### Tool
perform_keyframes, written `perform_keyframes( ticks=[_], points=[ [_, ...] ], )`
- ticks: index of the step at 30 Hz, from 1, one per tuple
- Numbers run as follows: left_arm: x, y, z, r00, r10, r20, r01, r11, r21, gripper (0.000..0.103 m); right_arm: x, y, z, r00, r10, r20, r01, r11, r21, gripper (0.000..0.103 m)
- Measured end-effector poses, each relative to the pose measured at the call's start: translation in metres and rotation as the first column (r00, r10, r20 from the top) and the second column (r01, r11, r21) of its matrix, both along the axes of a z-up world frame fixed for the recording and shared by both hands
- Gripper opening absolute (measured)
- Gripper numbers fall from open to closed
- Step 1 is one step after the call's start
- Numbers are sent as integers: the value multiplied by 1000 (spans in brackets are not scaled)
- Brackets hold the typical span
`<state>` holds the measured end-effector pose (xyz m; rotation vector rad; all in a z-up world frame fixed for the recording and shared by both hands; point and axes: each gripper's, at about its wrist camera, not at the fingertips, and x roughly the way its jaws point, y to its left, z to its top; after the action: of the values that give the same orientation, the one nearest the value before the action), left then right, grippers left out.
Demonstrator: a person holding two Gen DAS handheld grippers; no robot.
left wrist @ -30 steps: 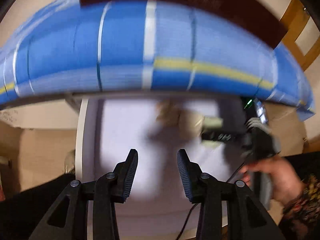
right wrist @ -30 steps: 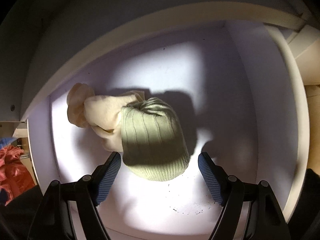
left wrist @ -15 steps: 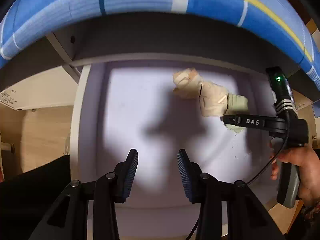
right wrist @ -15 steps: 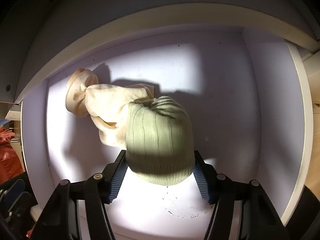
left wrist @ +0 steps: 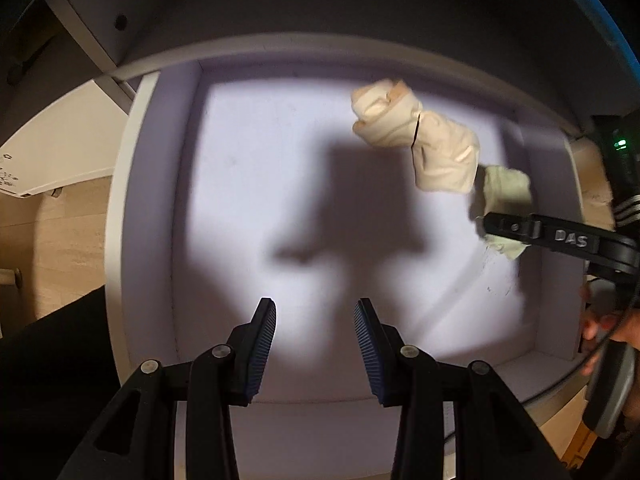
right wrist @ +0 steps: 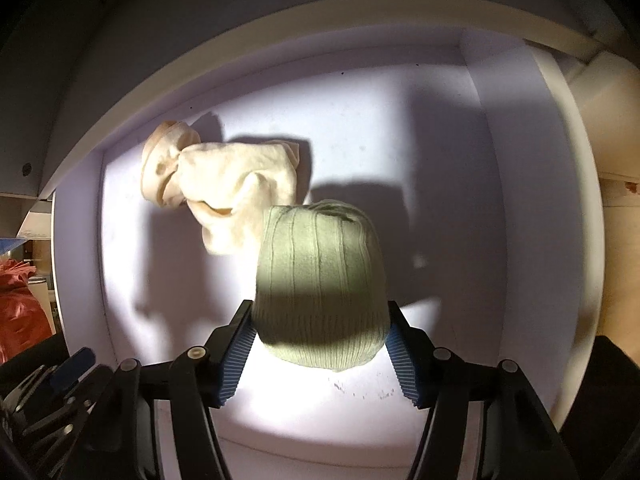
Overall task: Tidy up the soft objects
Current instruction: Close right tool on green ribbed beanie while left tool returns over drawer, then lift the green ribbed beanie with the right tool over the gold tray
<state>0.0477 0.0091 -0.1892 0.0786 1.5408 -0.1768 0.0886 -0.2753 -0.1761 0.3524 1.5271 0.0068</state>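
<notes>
A pale green ribbed sock roll (right wrist: 320, 280) lies in a white drawer (right wrist: 520, 160), touching a cream sock bundle (right wrist: 232, 188) behind it on the left. My right gripper (right wrist: 320, 344) is shut on the near end of the green roll, both pads pressed against its sides. In the left wrist view the cream bundle (left wrist: 424, 144) and the green roll (left wrist: 504, 196) sit at the far right of the drawer, with the right gripper's finger (left wrist: 560, 236) across the green roll. My left gripper (left wrist: 315, 344) is open and empty over the drawer's front middle.
The drawer's left wall (left wrist: 136, 208) and front edge (left wrist: 320, 420) frame the white floor. A dark shelf edge (left wrist: 320, 8) hangs above it. Orange-red fabric (right wrist: 20, 304) lies outside the drawer at the left. Wooden floor (left wrist: 60, 220) shows beyond the left wall.
My right gripper has moved forward and closed from wide open onto the green sock roll. My left gripper has moved under the blue striped fabric, which has left view, toward the drawer.
</notes>
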Motion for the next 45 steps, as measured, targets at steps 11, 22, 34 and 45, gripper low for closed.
perform_keyframes(
  ticks=[11, 22, 34, 45],
  points=[
    [-3, 4, -10, 999, 15, -32, -15, 1000, -17, 41, -18, -10, 12, 1000, 8, -4, -8, 1000, 4, 63],
    [0, 5, -19, 999, -1, -43, 0, 1000, -23, 41, -38, 2, 10, 998, -16, -54, 17, 1000, 16, 63],
    [4, 21, -13, 999, 29, -39, -31, 998, -52, 41, -52, 8, 64, 999, 9, 31, -12, 995, 99, 63],
    [2, 19, -10, 998, 45, -39, -47, 997, -61, 41, -60, 2, 134, 988, 56, 142, -76, 987, 143, 63]
  ],
)
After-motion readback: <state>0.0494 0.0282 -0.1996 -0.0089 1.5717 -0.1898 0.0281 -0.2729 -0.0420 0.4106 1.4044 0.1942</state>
